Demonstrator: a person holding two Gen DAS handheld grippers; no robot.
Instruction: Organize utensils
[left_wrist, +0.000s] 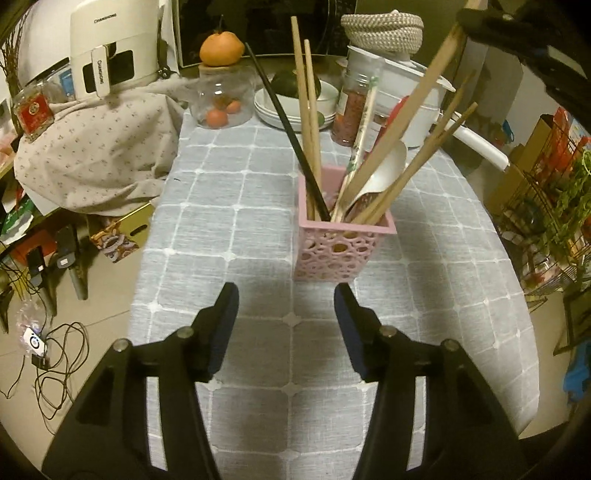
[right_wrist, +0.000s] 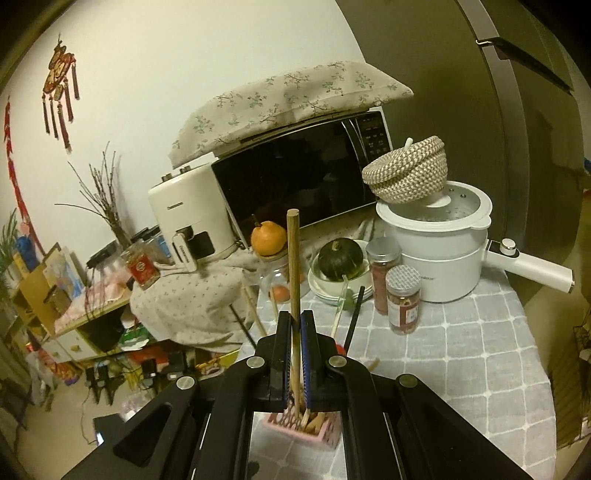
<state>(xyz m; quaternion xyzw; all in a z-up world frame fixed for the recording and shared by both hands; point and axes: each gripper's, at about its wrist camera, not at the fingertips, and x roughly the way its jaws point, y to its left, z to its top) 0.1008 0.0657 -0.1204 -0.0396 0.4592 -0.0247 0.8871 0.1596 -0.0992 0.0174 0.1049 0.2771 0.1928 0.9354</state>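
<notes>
Hand-held gripper on the right (right_wrist: 295, 325) is squeezed tight on a wooden chopstick (right_wrist: 293, 266) above the pink holder (left_wrist: 341, 240) on the tabletop (left_wrist: 229, 229), while the left one (left_wrist: 286, 295) waits nearby, spread apart and empty.

Bare tablecloth (left_wrist: 236, 221) nearside, pink holder (left_wrist: 338, 243) (bristling utensils) mid-table, jars (left_wrist: 349, 110) behind

Home kitchen-dining corner. Evidence: microwave (right_wrist: 295, 177) under floral cloth cover, air fryer (right_wrist: 184, 218), electric pot (right_wrist: 443, 251), spice jars (right_wrist: 402, 299), stacked bowls (left_wrist: 291, 107), checked tablecloth (left_wrist: 258, 229), red wall ornament (right_wrist: 61, 85).
</notes>
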